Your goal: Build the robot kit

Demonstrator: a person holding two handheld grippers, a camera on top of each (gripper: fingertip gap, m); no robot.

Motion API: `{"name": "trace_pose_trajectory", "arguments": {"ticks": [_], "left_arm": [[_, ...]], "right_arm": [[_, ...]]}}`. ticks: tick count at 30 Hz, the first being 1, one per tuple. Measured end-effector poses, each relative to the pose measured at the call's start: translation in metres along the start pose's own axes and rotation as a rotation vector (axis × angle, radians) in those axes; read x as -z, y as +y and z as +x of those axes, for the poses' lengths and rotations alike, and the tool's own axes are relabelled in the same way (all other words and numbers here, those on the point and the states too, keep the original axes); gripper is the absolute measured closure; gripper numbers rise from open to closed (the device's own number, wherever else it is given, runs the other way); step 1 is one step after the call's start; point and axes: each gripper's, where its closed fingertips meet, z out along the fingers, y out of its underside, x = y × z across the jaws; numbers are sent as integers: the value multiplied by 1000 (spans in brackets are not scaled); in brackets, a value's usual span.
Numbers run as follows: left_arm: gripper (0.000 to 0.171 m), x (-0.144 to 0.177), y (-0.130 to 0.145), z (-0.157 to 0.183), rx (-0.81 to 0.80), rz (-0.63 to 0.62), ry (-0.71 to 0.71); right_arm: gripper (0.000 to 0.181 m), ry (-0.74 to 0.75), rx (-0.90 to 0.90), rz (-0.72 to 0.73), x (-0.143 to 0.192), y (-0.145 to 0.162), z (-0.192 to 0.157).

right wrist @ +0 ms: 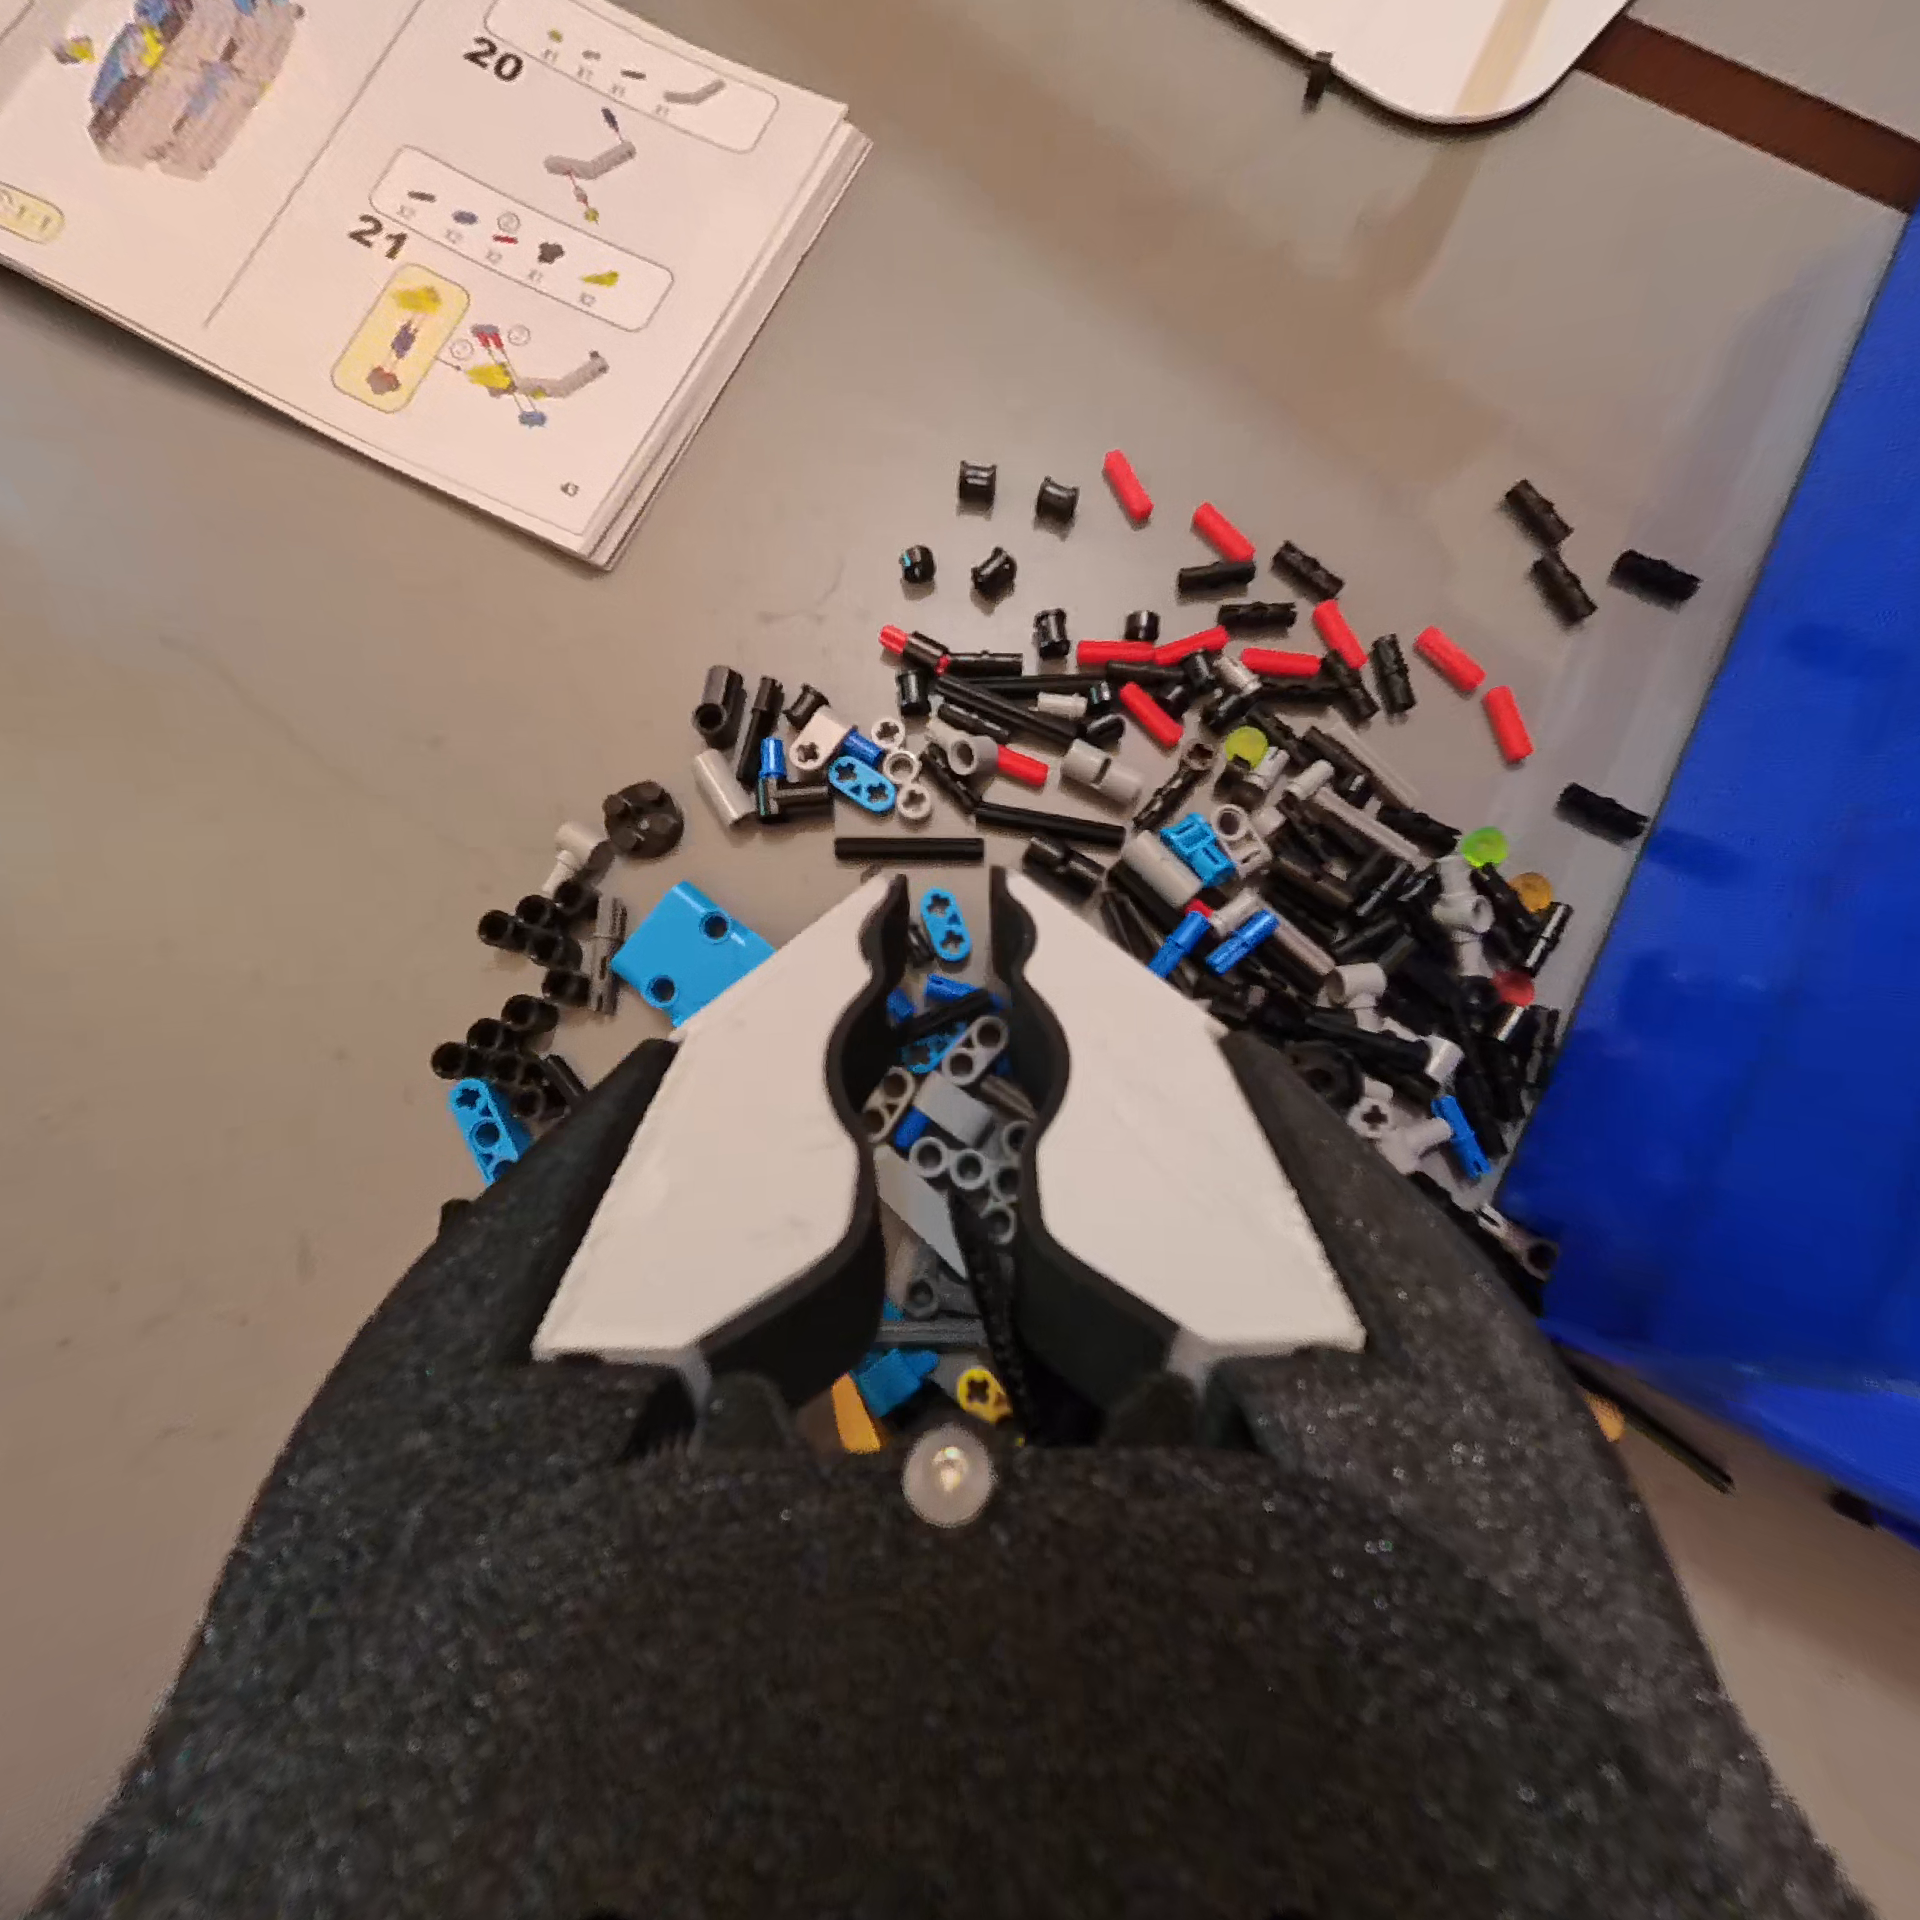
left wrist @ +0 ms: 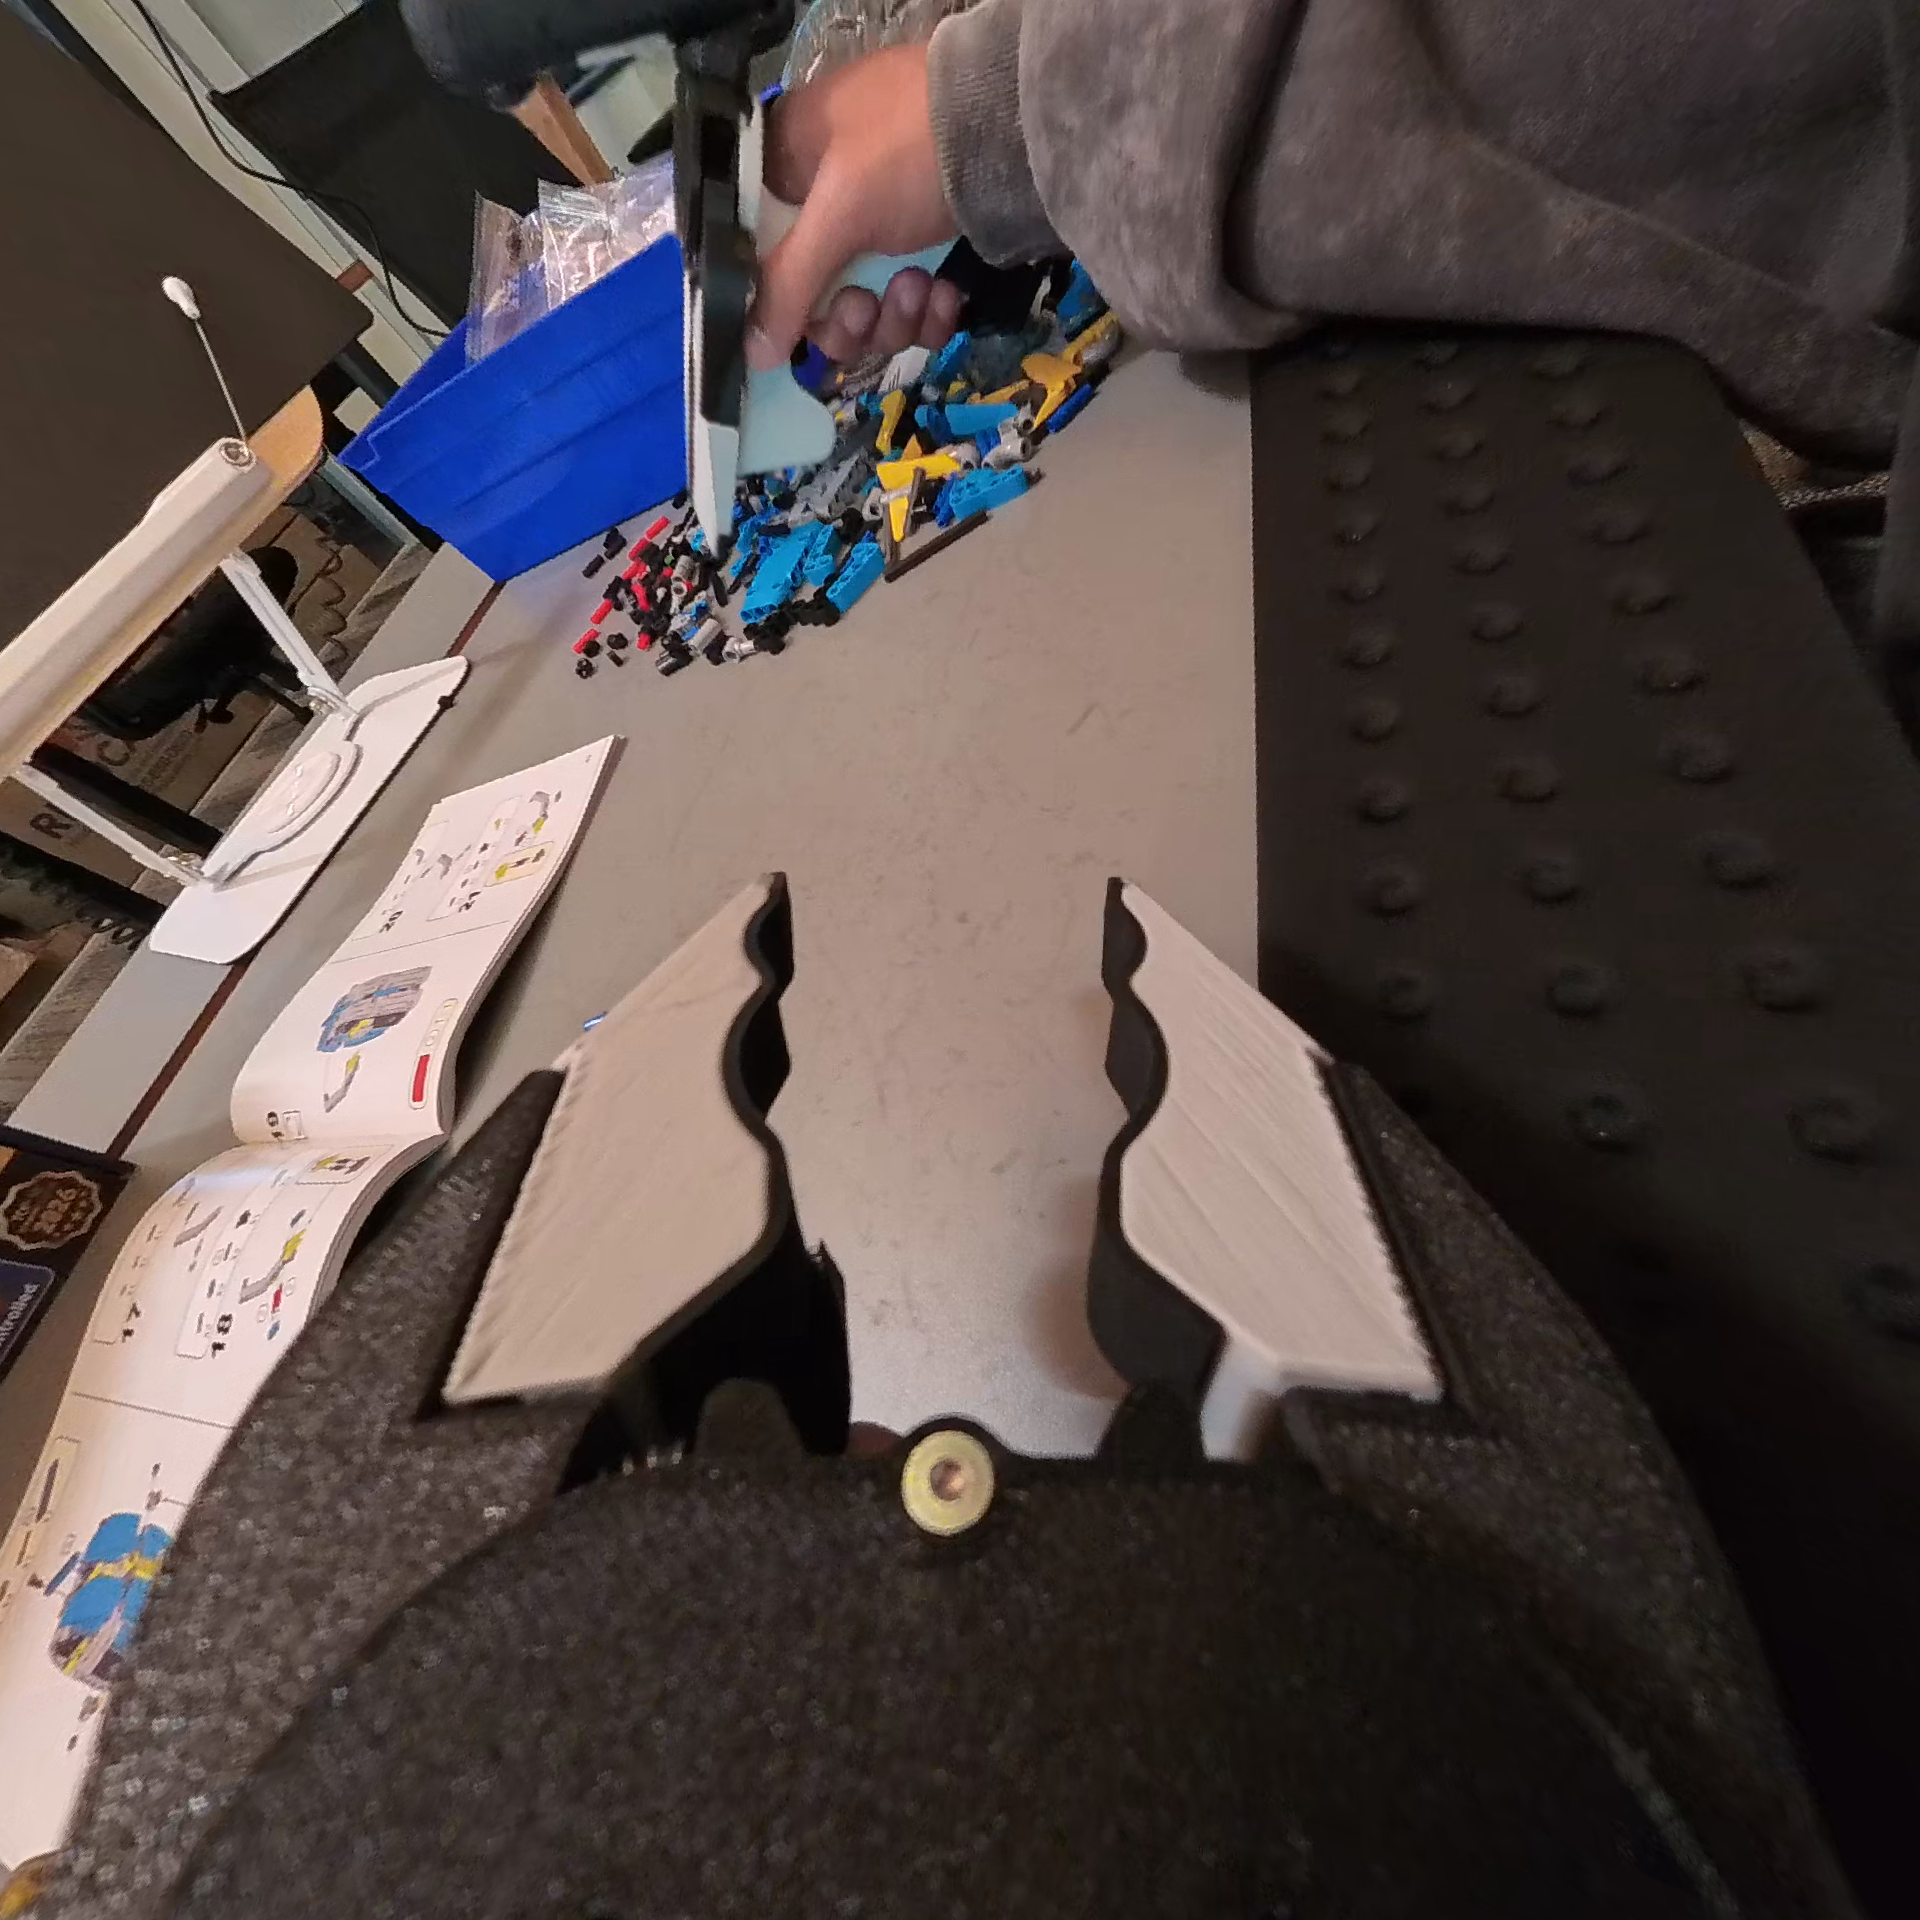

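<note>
Small blue two-hole link (right wrist: pixel 945 923) lying flat on the grey tabletop (right wrist: pixel 312 831), right at the tips of the right gripper (right wrist: pixel 945 894). Jaws narrowed around it with slim gaps on both sides; contact with the link cannot be told. Nothing lifted.

Beneath and behind the fingers (right wrist: pixel 748 1122), a heap of building pieces (right wrist: pixel 1195 831): black pins and axles, red pins, grey connectors, blue pins. A light-blue panel piece (right wrist: pixel 686 951) just left of the left finger, with a black multi-hole beam (right wrist: pixel 520 987) beside it. A black axle (right wrist: pixel 909 849) lying crosswise just beyond the fingertips. Blue bin (right wrist: pixel 1766 935) bordering the heap on the right. Open instruction booklet (right wrist: pixel 468 260) farther off at upper left, apart from the pieces.

From the left wrist view: left gripper (left wrist: pixel 945 894) spread wide, holding nothing, hovering over a bare stretch of tabletop (left wrist: pixel 935 727), well apart from the heap (left wrist: pixel 831 520). Booklet (left wrist: pixel 343 1039) lying open just to its left, a white lamp base (left wrist: pixel 301 821) beyond that. Black studded mat (left wrist: pixel 1558 831) on its right. Farther ahead, a hand (left wrist: pixel 852 229) in a grey sleeve (left wrist: pixel 1351 156) gripping the right gripper (left wrist: pixel 717 520), tips down in the pieces beside the blue bin (left wrist: pixel 540 436).
</note>
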Motion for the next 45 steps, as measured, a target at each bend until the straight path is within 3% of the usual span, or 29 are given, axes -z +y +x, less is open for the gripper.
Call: {"name": "trace_pose_trajectory", "arguments": {"ticks": [14, 23, 26, 39, 45], "left_arm": [[112, 0, 0, 1, -8, -3, 0], [112, 1, 0, 1, -11, -1, -1], [112, 1, 0, 2, -18, -3, -2], [112, 1, -2, 5, -29, -4, -7], [112, 2, -2, 6, -30, -3, -6]], "right_arm": [[181, 13, -5, -53, -4, 9, 3], [181, 34, -9, 20, 4, -2, 6], [163, 55, -2, -31, -4, 6, 9], [176, 29, -32, -39, -7, 6, 5], [176, -4, -61, 78, 10, -12, 4]]}}
